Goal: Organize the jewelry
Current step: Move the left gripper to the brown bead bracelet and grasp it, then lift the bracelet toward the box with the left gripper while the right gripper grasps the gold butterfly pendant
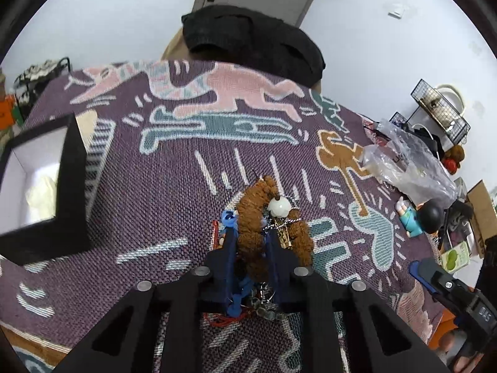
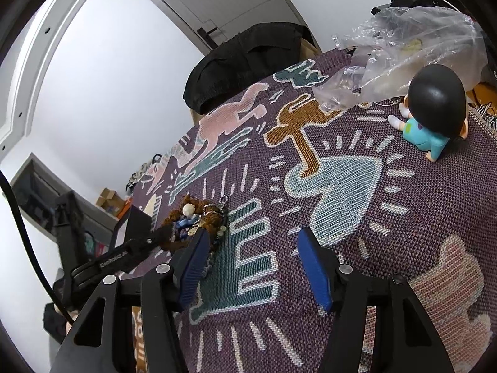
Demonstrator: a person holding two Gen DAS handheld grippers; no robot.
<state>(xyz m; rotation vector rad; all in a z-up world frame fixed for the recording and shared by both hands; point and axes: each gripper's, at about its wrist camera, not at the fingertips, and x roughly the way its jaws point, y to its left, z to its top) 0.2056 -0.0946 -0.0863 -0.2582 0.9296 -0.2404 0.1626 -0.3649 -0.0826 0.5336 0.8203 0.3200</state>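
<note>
The jewelry pile (image 1: 270, 233), a tangle of brown plush charm, white bead, chains and blue cords, lies on the woven cloth (image 1: 155, 192), and your left gripper (image 1: 251, 242) has its fingers narrowed onto it. Your right gripper (image 2: 253, 248) stands half-open over bare cloth, holding nothing. Left of the pile, the black box (image 1: 74, 168) holds pale cream padding. Far right, a clear plastic bag (image 1: 410, 161) lies crumpled beside a figurine (image 1: 419, 214).
</note>
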